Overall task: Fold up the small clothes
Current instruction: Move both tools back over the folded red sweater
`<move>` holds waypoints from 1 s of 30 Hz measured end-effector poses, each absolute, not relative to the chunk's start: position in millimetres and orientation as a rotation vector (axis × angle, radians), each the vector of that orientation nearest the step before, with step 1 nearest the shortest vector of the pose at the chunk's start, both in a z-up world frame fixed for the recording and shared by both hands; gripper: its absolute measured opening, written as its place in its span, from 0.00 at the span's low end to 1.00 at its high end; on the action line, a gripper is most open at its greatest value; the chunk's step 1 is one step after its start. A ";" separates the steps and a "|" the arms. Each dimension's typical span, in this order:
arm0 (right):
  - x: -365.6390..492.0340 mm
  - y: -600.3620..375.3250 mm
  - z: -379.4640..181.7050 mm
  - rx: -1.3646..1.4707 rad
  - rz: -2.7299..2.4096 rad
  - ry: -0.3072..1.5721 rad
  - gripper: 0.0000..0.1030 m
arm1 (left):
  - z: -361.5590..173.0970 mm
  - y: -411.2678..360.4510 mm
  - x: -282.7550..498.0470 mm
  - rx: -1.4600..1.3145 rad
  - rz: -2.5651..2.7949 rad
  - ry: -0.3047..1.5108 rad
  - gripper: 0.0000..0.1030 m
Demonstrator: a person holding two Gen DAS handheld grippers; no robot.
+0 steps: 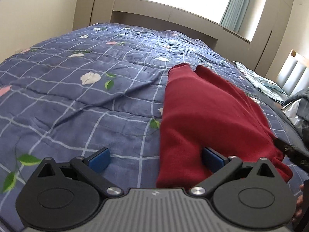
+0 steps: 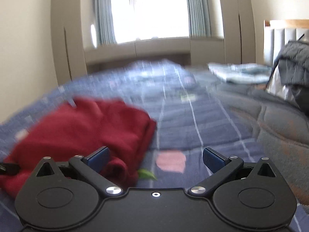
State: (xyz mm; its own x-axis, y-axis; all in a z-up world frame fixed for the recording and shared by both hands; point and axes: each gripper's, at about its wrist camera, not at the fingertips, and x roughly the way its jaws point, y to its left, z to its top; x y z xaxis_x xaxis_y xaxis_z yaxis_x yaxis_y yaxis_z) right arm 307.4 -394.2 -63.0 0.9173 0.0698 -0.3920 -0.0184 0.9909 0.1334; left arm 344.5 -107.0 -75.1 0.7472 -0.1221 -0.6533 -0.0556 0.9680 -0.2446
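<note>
A dark red garment (image 1: 204, 116) lies lengthwise on the blue checked floral quilt (image 1: 77, 96), with two ends pointing away at its far end. My left gripper (image 1: 155, 161) is open just above the quilt; its right pad (image 1: 212, 161) rests at the garment's near edge and its left pad sits over bare quilt. In the right wrist view the red garment (image 2: 83, 131) lies bunched at the left. My right gripper (image 2: 155, 159) is open and empty over the quilt (image 2: 193, 131), with its left pad at the garment's edge. This view is blurred.
A folded light blue cloth (image 2: 239, 72) and a dark padded jacket (image 2: 293, 67) lie at the right by the headboard. A grey blanket (image 2: 280, 125) covers the bed's right side. A wooden ledge (image 1: 173, 17) under a bright window stands beyond the bed.
</note>
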 end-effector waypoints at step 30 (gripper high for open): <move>448.1 -373.5 -50.2 -0.048 0.090 0.504 0.99 | -52.3 -122.4 491.5 -0.088 -0.072 0.741 1.00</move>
